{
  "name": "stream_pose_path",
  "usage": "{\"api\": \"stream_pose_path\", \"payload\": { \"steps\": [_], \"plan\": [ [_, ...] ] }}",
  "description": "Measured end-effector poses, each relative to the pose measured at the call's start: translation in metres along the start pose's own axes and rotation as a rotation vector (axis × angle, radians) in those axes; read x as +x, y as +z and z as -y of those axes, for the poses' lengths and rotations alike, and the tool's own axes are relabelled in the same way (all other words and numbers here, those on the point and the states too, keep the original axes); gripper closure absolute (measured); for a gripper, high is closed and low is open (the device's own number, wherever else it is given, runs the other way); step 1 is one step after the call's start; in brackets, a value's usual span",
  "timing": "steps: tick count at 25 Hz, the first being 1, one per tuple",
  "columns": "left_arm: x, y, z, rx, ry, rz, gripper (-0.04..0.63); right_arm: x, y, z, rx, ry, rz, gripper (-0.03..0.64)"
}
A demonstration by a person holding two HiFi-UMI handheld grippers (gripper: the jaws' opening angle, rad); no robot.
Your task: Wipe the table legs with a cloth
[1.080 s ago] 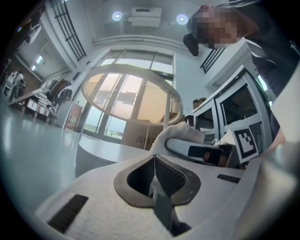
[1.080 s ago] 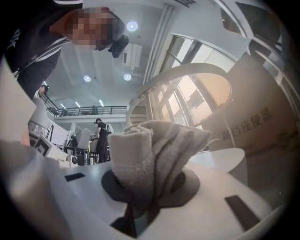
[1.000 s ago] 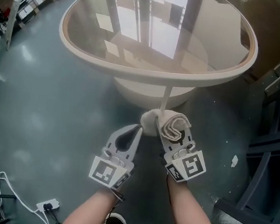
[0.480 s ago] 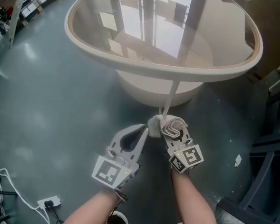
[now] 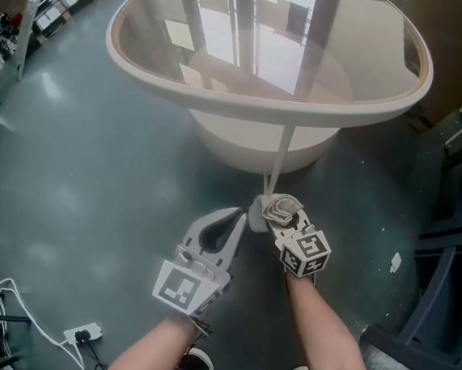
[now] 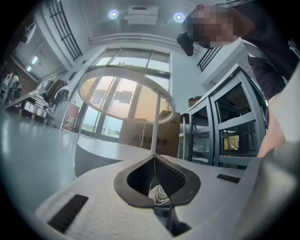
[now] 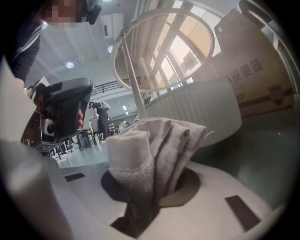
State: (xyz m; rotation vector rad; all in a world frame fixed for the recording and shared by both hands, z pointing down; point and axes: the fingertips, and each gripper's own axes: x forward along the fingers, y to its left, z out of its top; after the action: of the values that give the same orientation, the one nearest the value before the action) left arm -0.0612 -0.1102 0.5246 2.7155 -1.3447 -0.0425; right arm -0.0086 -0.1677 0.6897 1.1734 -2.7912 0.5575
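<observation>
Right gripper [image 5: 290, 226] is clamped on a folded beige cloth [image 5: 276, 209], holding it right up against the lower end of the thin white table leg [image 5: 280, 156], just in front of the round base [image 5: 234, 149]. Left gripper [image 5: 241, 217] has its 2 jaws pressed together at the tips, pinching nothing, sitting just beside the cloth. The table [image 5: 223, 102] has a glass top.

Cloth [image 5: 278, 208] buries the jaws of the right gripper [image 5: 281, 218] in head view and hides the lower end of the table leg [image 5: 281, 156]. Surface [image 5: 223, 103] far rim is cut off by the top edge.
</observation>
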Motion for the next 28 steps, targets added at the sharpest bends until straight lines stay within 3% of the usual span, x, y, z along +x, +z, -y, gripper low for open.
{"api": "stream_pose_path", "payload": {
  "steps": [6,9,11,12,13,15,18,21,23,28],
  "plan": [
    [0.003,0.0,0.01,-0.001,-0.018,0.007,0.588,0.005,-0.029,0.01,0.099,0.03,-0.171,0.532],
    [0.003,-0.007,0.01,-0.013,-0.016,-0.032,0.588,-0.006,-0.04,0.016,0.166,-0.047,-0.34,0.534],
    [0.003,-0.003,0.009,-0.005,-0.01,-0.03,0.588,-0.021,-0.028,0.024,0.117,-0.123,-0.43,0.534],
    [0.004,0.001,0.007,-0.003,-0.008,-0.017,0.588,-0.027,-0.008,0.029,0.077,-0.153,-0.415,0.534],
    [0.005,0.005,0.006,-0.001,-0.008,-0.005,0.588,-0.032,0.021,0.033,0.035,-0.17,-0.354,0.534],
    [0.006,0.011,0.005,-0.005,-0.013,0.017,0.588,-0.04,0.099,0.033,-0.062,-0.143,-0.138,0.534],
    [0.007,0.019,0.002,-0.014,-0.007,0.032,0.588,-0.048,0.218,0.0,-0.205,0.042,0.198,0.534],
    [0.005,0.023,-0.002,0.005,0.003,0.033,0.588,-0.06,0.293,-0.044,-0.261,0.228,0.417,0.534],
    [0.005,0.026,0.0,-0.001,-0.003,0.05,0.588,-0.063,0.311,-0.065,-0.288,0.306,0.468,0.534],
    [0.006,0.029,0.004,-0.001,-0.012,0.054,0.588,-0.065,0.309,-0.077,-0.287,0.429,0.487,0.535]
  ]
}}
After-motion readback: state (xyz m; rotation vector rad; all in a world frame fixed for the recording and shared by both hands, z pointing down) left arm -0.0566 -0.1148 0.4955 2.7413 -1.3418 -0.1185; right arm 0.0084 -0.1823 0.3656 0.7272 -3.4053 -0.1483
